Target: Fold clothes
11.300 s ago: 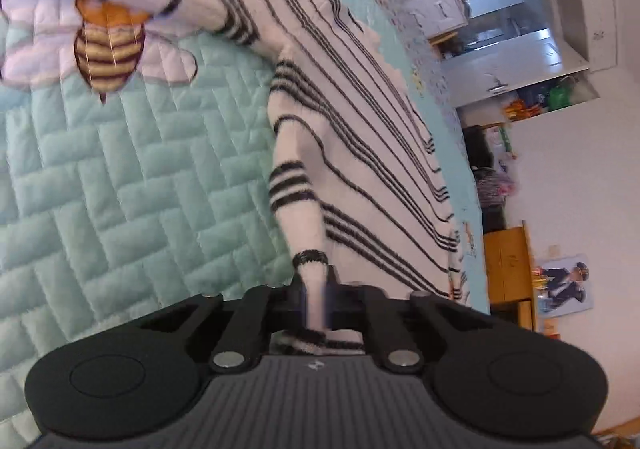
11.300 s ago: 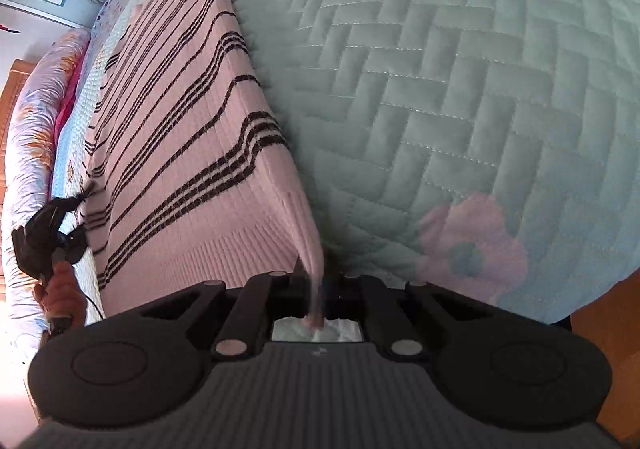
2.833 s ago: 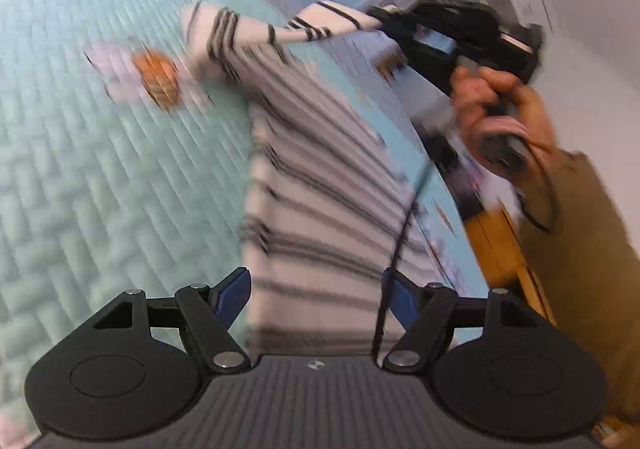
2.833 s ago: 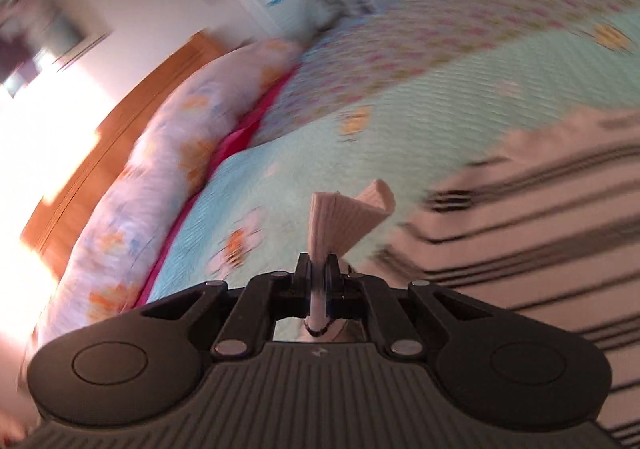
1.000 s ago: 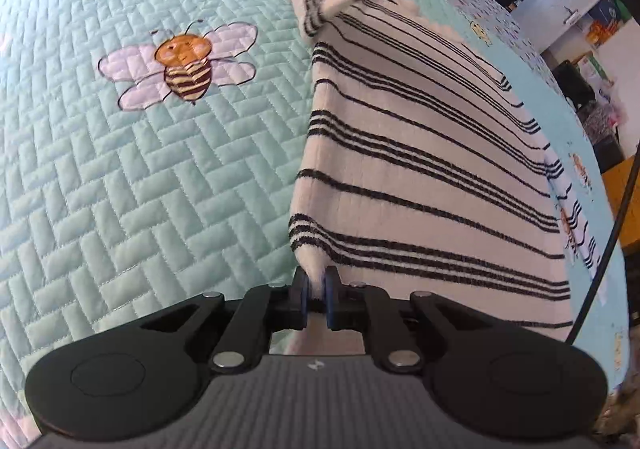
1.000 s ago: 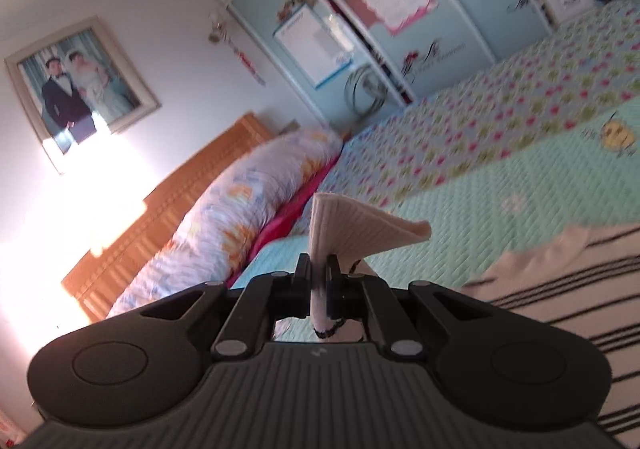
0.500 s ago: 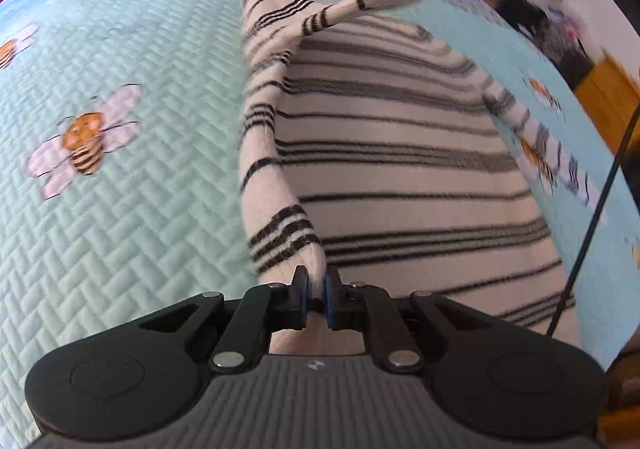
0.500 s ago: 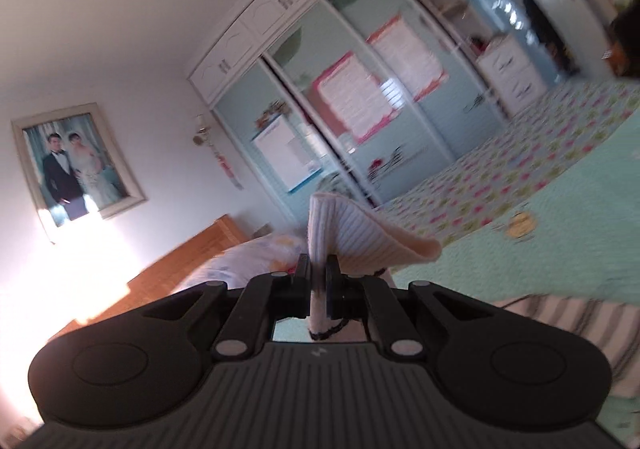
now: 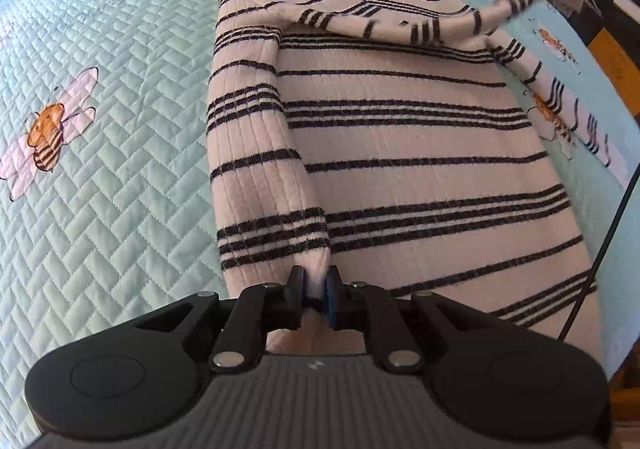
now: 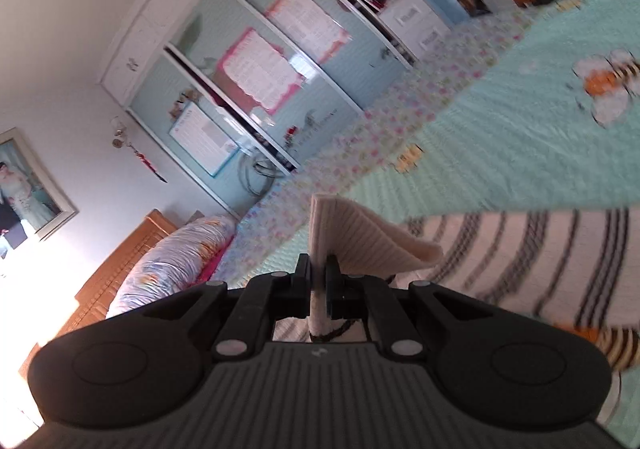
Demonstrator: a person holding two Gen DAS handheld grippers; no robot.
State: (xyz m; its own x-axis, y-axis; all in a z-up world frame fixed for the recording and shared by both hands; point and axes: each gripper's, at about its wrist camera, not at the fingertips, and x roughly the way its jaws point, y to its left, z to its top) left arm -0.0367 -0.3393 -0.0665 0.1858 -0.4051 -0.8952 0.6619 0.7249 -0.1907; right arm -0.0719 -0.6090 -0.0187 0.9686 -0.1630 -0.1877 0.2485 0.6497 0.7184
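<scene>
**Inspector:** Where does the garment lie, and who has hold of it?

**Assistant:** The striped sweater [image 9: 400, 153] is spread on the quilted bedspread [image 9: 120, 177], body flat. The left gripper [image 9: 315, 291] is clenched on the bottom corner of the sweater's left edge, fabric pinched between its blue pads. The right gripper [image 10: 319, 275] is likewise clamped, holding a ribbed cuff [image 10: 360, 245] that sticks up past its jaws.

**Inspector:** Why is that left edge turned inward?

**Assistant:** In my judgement it is a side fold in hand. A long strip [image 9: 256, 153] along the left side lies doubled over the body, and the left gripper holds its lower end so the crease runs straight from hem to shoulder.

**Inspector:** And the sleeve?

**Assistant:** From the left wrist view, the sleeve [image 9: 420, 23] stretches from the left shoulder across the chest toward the upper right, lifted clear at its far end, which is blurred. I judge the right gripper draws it taut so it lands crosswise without bunching. The other sleeve [image 9: 560, 109] lies along the right side, partly on the bedspread.

**Inspector:** Risks?

**Assistant:** The knit is soft and ribbed; it will likely sag or creep if either end is let go unevenly. The fold looks only begun: the right side appears untouched.

**Inspector:** Surroundings?

**Assistant:** A wardrobe [image 10: 280, 61], a flowered pillow [image 10: 168, 261] and a wooden headboard [image 10: 116, 281] show beyond the bed; none bears on the work.
</scene>
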